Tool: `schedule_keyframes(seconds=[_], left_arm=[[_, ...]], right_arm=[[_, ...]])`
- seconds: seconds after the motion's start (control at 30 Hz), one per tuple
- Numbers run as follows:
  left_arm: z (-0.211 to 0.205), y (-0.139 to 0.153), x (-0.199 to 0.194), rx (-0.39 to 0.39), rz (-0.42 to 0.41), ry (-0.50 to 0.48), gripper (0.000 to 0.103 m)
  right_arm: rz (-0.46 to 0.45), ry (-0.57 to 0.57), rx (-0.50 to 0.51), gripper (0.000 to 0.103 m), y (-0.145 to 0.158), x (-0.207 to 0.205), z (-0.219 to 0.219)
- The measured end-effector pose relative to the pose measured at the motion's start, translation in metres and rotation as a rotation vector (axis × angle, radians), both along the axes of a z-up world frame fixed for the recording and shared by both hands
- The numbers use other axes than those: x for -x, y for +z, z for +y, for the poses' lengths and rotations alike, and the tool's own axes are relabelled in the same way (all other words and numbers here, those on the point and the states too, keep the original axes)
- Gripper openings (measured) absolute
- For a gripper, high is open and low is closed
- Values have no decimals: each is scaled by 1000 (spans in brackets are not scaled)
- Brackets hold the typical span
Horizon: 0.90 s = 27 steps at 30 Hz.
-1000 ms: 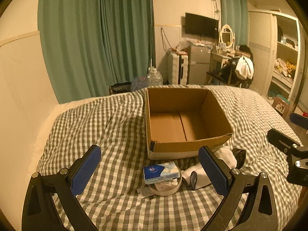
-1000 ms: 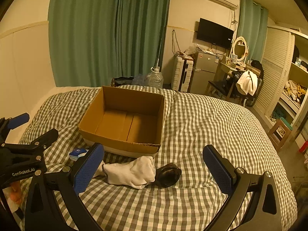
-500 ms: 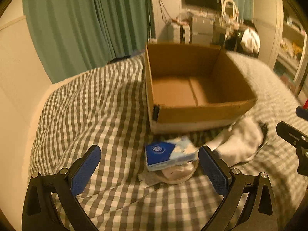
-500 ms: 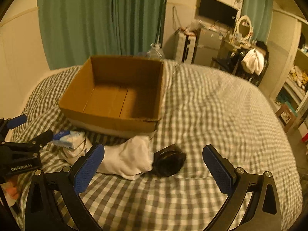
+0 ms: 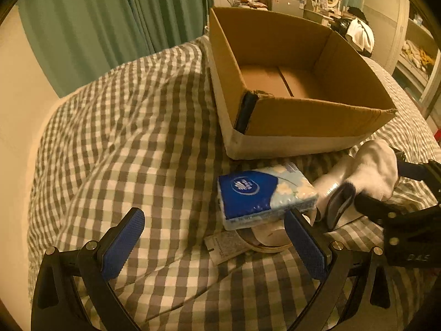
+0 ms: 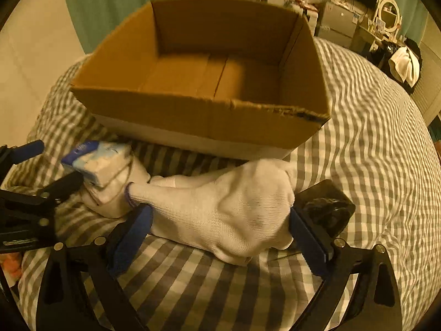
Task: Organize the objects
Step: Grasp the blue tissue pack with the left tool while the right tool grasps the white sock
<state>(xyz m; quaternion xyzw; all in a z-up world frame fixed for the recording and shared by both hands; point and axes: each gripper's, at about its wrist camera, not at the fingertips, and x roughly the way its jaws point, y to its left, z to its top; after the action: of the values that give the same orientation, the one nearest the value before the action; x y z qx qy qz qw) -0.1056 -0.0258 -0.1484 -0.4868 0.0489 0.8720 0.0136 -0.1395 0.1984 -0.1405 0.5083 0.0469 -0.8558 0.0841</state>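
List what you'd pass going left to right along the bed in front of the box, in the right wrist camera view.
Left gripper → tissue pack → white sock, set between the open right gripper's fingers → black round object → bare checked bedspread.

bed: checked cover | curtains: green | wall: cream | light: warm, dim

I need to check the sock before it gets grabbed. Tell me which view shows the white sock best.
The right wrist view. The white sock fills the middle, lying between the open right gripper fingers in front of the cardboard box. The left wrist view shows only part of it at the right edge, beside the tissue pack.
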Motion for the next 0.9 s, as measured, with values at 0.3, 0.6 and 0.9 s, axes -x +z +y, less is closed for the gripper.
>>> schedule_keyframes(seconds=[0.3, 0.6, 0.9], left_arm=[[14, 2, -1, 30, 3, -52, 103], [31, -1, 13, 6, -30, -106, 103], [33, -13, 38, -74, -81, -123, 102]], right_arm=[[3, -32, -38, 68, -7, -3, -2], [41, -44, -37, 55, 4, -3, -2], [37, -45, -30, 55, 3, 1, -4]])
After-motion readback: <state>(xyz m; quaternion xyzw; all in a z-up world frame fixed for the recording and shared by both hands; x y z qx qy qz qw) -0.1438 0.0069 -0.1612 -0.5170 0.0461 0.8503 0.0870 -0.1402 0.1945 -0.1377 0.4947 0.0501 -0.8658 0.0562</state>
